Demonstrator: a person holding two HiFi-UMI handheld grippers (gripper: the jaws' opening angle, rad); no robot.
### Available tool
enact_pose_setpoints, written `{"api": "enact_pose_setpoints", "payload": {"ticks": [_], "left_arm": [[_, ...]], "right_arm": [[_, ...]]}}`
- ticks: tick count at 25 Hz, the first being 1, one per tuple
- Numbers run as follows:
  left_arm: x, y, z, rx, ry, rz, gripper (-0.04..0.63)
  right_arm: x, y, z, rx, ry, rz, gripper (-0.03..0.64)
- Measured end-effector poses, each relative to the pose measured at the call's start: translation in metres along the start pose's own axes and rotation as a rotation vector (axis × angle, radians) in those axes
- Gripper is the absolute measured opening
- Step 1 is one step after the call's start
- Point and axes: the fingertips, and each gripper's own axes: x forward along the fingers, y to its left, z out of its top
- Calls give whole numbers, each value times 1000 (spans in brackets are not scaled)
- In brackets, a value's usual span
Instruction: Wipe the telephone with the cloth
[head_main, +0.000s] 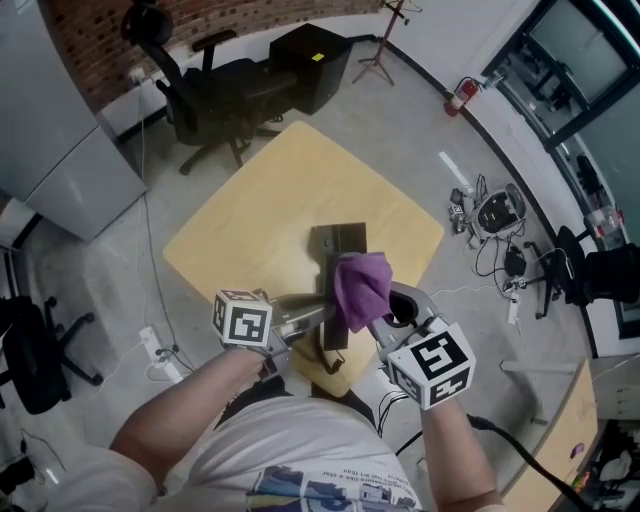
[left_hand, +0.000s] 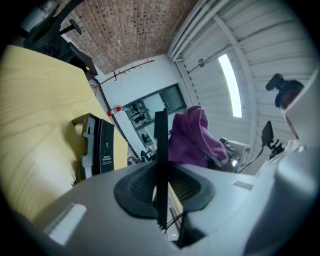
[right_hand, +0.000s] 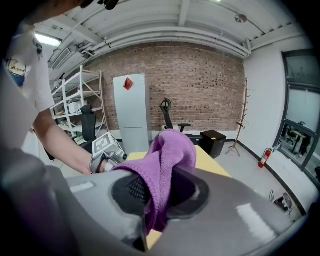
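Holding side: left gripper (head_main: 305, 316) at the near left, pointing level toward the right. Jaws drawn in narrow and clamped on a slim black plastic handset (head_main: 335, 325), seen edge-on between the pads.
Wiping side: right gripper (head_main: 388, 312) at the near right, tilted downward. Jaws pinched on a purple fleecy cloth (head_main: 362, 283), with loose folds bulging out above them.
Cloth position: against the far right part of the handset. Touching or just beside; not certain which.
Rest of telephone: dark boxy telephone base (head_main: 338, 238) on the pale yellow wooden table (head_main: 270, 200), just beyond the handset and not held.
Step in hand (judged): handset wipe, done in the air over the near table edge.
Risk, twist: narrow clamp on a thin bar. Sideways rubbing pressure likely to swing or slip the handset in the pads.
Risk, drop: handset at the table edge, so a slip would likely end on the floor.
Risk, scrape: cloth bunched to one side. Bare jaw plastic could meet the handset if the approach is off.
Risk, cloth loss: short pinch on thick pile. Drag across the handset could pull the cloth free.
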Motion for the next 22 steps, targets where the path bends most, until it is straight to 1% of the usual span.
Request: {"api": "enact_pose_setpoints", "payload": {"ticks": [4, 9, 16, 19, 22], "left_arm": [[-3, 1, -1, -2, -10, 0, 77], [-9, 3, 8, -6, -38, 2, 77], [-9, 4, 20, 0, -54, 3, 77], [-7, 4, 21, 5, -49, -2, 77], [-5, 4, 18, 6, -34, -8, 77]], "right_arm": [[3, 7, -14, 8, 31, 14, 43], [-2, 24, -43, 45, 83, 39, 43], [-15, 43, -78, 85, 147, 51, 43], [-21, 40, -75, 87, 136, 34, 43], [-23, 32, -51, 72, 84, 6, 43]]}}
